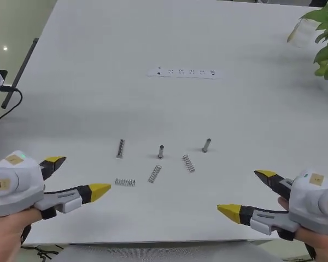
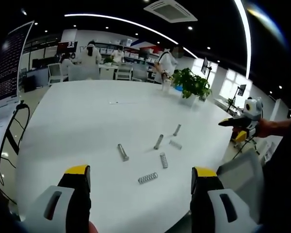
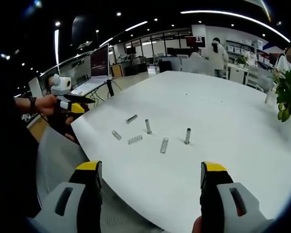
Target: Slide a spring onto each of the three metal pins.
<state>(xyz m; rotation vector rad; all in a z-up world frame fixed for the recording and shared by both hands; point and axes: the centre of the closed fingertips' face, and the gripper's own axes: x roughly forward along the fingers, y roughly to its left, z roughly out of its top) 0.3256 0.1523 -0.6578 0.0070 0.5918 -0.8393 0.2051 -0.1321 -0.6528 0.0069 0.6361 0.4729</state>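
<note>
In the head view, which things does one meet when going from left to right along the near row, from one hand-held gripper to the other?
left hand-held gripper → left spring → middle spring → right spring → right hand-held gripper

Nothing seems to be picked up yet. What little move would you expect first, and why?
Probably the left gripper reaches forward to the small coiled steel spring lying closest to it and closes on it. Both it and the right gripper are open and empty, all three springs lie loose on the white table, and the short grey metal pins are bare.
</note>
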